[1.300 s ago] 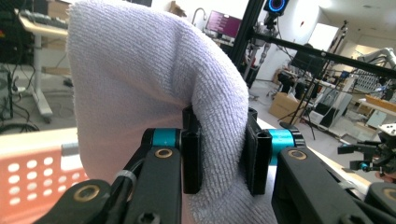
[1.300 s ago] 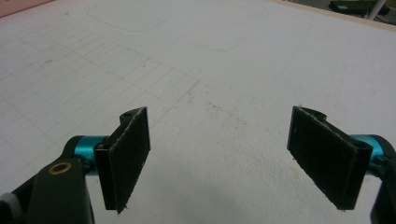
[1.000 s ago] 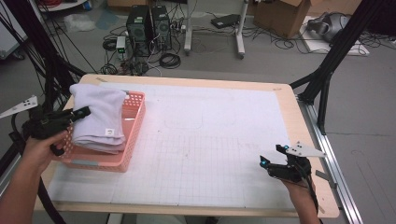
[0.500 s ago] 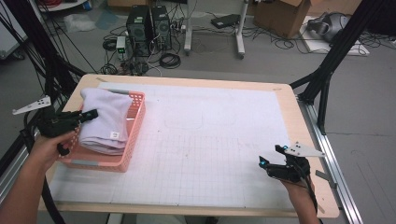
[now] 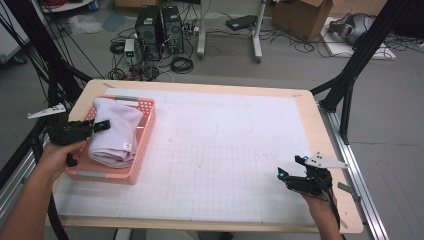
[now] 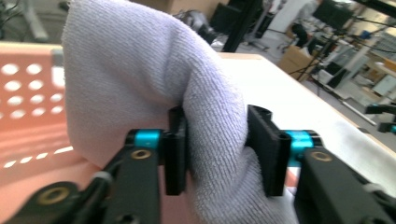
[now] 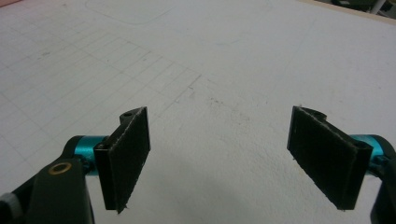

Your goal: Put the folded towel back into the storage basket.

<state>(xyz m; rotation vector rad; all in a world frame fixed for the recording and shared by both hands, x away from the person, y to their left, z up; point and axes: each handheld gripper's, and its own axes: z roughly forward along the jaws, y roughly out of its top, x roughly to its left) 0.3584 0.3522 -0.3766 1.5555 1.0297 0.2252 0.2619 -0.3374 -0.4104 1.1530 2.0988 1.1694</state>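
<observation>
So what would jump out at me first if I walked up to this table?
Probably the pink basket at the table's left edge, with a pale lilac towel lying folded in it. The left gripper pinches a fold of that towel between its black jaws. Over at the near right corner, the right gripper sits wide open above the bare white gridded mat.

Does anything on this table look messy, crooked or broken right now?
Nothing looks broken or spilled. The white towel sits bunched in the pink basket, a fold of it between the jaws of the left tool. The right tool is open over the bare mat.
</observation>
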